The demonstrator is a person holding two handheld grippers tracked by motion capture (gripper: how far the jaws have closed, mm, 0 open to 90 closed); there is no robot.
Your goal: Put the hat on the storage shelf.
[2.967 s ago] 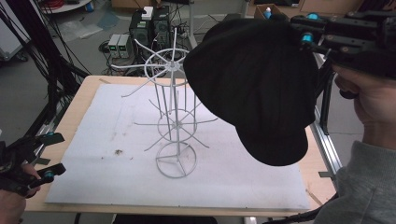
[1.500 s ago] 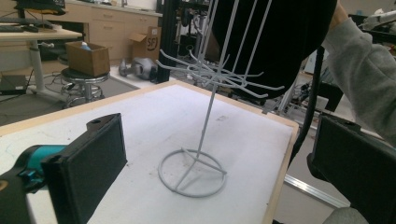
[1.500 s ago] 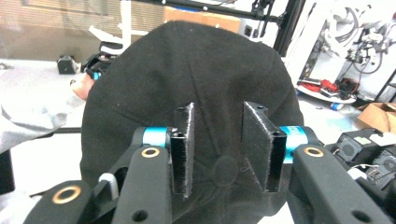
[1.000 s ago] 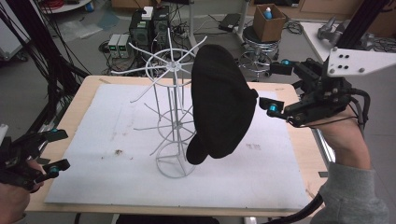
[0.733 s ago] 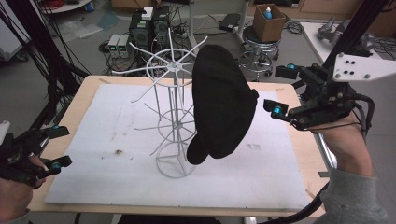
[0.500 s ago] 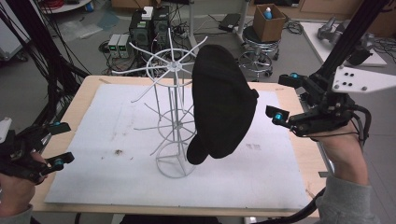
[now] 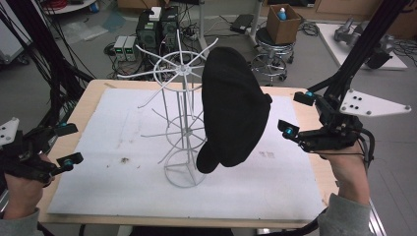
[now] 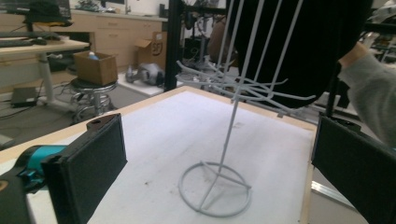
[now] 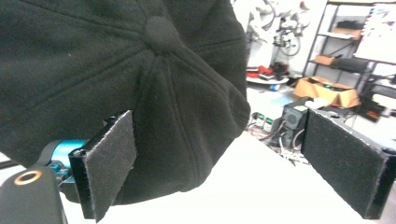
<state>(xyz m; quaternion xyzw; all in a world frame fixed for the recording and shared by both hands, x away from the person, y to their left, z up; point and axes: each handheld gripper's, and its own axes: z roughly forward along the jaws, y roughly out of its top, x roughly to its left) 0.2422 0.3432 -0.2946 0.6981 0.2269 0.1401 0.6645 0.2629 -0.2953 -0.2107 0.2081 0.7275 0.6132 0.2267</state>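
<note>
Hanging on the white wire rack (image 7: 181, 123) mid-desk, the black cap (image 7: 235, 112) looks hung; our right gripper (image 7: 298, 114), at three o'clock, and left gripper (image 7: 69, 145), at nine, have jaws apart, so next we likely pull away

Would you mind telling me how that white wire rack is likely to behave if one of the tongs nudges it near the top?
The wire rack looks light, being thin wire. It may tip: it is tall on one small ring base, and the black cap hangs off one side. Its thin arms would probably flex.
</note>
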